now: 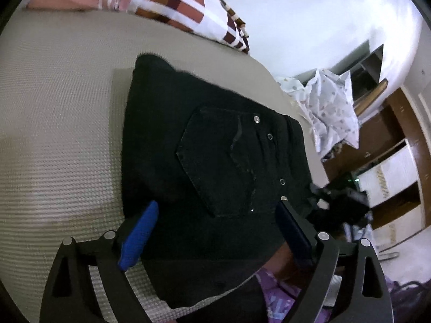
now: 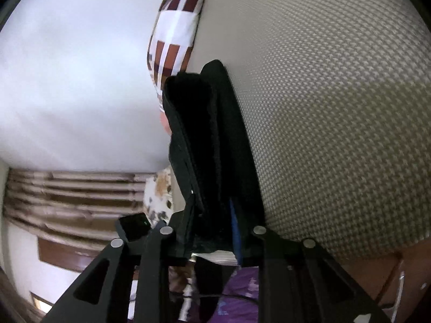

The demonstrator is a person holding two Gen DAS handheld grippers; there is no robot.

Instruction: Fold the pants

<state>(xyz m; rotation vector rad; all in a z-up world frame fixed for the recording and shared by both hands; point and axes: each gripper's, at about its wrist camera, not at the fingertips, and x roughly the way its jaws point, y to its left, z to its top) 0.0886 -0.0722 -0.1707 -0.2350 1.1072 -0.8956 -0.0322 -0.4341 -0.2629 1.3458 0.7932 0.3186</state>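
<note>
Beige, waffle-textured bedding (image 1: 67, 123) covers the bed on which the work is laid out, and on it lie the black denim pants (image 1: 204, 161), folded into a thick, roughly rectangular stack with a back pocket and a few small metal rivets facing up. In the left wrist view the stack runs from the near edge of the bed away toward the middle of the mattress.

Over the near end of that stack is the left gripper (image 1: 218, 210), its jaws spread wide, with one blue-padded finger at the left border of the cloth and the other dark finger near the right border (neither pad visibly presses on the fabric, and nothing is clamped between them).

Seen from the right wrist camera, the right gripper (image 2: 212, 202) has its jaws drawn in narrow on the layered edge of the pants, which stands between the fingers as a dark ridge running away from the lens; a sliver of blue pad shows against the cloth.

Beyond the pants, a pillow in a brown, pink and white check cover (image 1: 188, 8) rests at the far side of the bed against a plain white wall (image 1: 309, 13). Off the bed's right edge hangs a white cloth with small dots (image 1: 334, 107), and behind it stands a brown wooden shelving unit (image 1: 390, 140).
</note>
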